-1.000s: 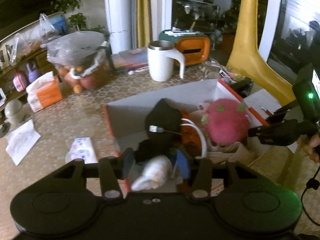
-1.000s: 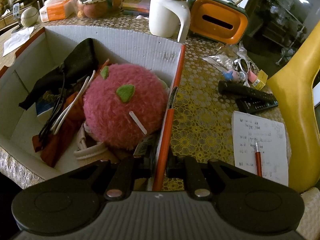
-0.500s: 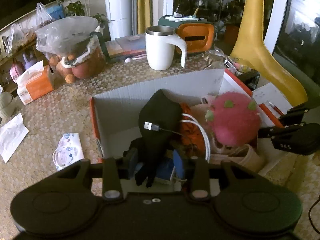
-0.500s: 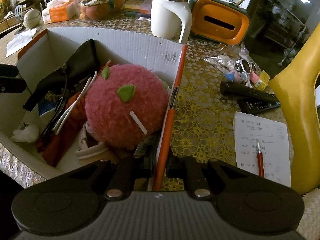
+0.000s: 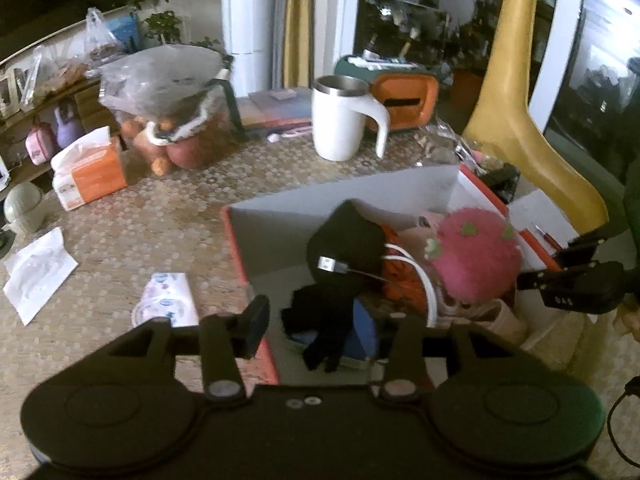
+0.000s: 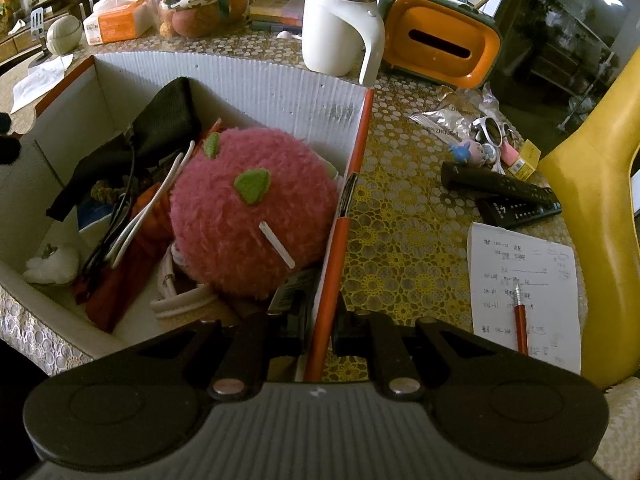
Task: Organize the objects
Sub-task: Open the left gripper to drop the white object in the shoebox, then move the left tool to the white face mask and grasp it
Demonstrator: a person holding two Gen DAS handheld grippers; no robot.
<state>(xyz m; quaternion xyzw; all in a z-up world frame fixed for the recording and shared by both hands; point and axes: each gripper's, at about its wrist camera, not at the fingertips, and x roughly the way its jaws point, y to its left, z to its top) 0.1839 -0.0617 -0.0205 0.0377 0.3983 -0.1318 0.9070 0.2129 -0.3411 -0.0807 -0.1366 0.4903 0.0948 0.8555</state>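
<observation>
Very little can be read. In the right wrist view a crumpled silver foil packet on the tablecloth, at about one o'clock from the pink plush ball, carries letters that look like "ZHUOSHI", though the start of the word is creased and unsure. The white sheet of paper under the red pen, at three o'clock from the ball, bears handwritten lines too small to make out, and faint marks on the box's far inner wall are illegible.

Plush ball inside box
</observation>
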